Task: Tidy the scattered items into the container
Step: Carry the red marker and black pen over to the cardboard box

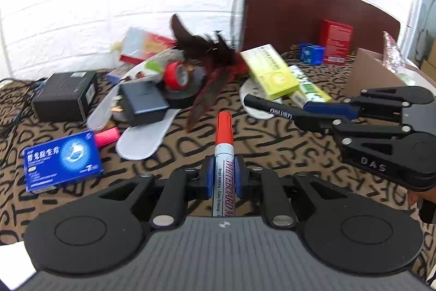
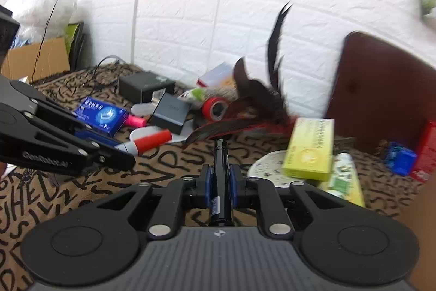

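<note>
My left gripper [image 1: 223, 171] is shut on a red-capped whiteboard marker [image 1: 224, 143] and holds it above the patterned cloth. My right gripper [image 2: 220, 176] is shut on a black pen [image 2: 220, 162]; in the left wrist view the pen [image 1: 269, 108] sticks out of it at right. The marker also shows in the right wrist view [image 2: 148, 142]. A brown container [image 1: 313, 15] stands at the back right with a red box [image 1: 336, 41] and a small blue box [image 1: 312, 53] in it. Scattered items lie ahead: a blue medicine box [image 1: 61, 160], a yellow-green box [image 1: 268, 70], a red tape roll [image 1: 175, 74].
A black box [image 1: 65, 94], a dark charger [image 1: 143, 102], a pink highlighter [image 1: 107, 137], a grey insole [image 1: 144, 135] and dark red feathers [image 1: 209, 56] crowd the middle. A cardboard box [image 1: 373, 72] stands at right. Cables [image 1: 16, 111] trail at left.
</note>
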Demonstrator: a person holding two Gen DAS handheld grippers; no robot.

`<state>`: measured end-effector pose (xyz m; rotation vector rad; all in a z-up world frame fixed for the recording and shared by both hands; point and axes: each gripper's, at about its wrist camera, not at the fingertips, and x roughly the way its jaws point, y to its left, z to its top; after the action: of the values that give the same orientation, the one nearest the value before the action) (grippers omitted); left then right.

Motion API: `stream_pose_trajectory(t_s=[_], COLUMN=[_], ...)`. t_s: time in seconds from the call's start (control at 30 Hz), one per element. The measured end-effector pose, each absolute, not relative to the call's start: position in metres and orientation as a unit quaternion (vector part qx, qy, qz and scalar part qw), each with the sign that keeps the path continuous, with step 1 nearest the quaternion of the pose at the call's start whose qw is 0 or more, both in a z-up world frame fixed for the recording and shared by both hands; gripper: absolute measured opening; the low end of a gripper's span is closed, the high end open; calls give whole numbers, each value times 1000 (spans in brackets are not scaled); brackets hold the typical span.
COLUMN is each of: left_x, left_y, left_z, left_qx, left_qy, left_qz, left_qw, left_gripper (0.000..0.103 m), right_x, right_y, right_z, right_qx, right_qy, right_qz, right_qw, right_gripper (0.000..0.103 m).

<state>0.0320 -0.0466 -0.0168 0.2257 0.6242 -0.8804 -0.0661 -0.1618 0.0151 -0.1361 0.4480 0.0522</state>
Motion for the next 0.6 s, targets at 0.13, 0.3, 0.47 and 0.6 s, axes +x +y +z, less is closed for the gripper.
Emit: stream_pose_trajectory(t_s=[0.13,0.3,0.47,0.6], left_x=[19,-3,-26,-52], left_y=[-63,-94,-140,-187], left_z=[-5,14,35,49], left_qx=[108,115,117,123], left_qy=[285,260,234,214], left_qz=[-434,-471,-520,-563], left_qw=[848,835,813,789], left_gripper=[17,17,17,17], right_x=[-88,-118,-151,-180], right_y=[-176,-201,-236,-272], right_z=[30,52,72,80], right_qx=[-64,-61,-59,-54], right_qy=[202,172,148,141], right_qz=[7,-26,-70,-116], right_qw=[977,983,985,982], right_gripper=[13,13,13,13])
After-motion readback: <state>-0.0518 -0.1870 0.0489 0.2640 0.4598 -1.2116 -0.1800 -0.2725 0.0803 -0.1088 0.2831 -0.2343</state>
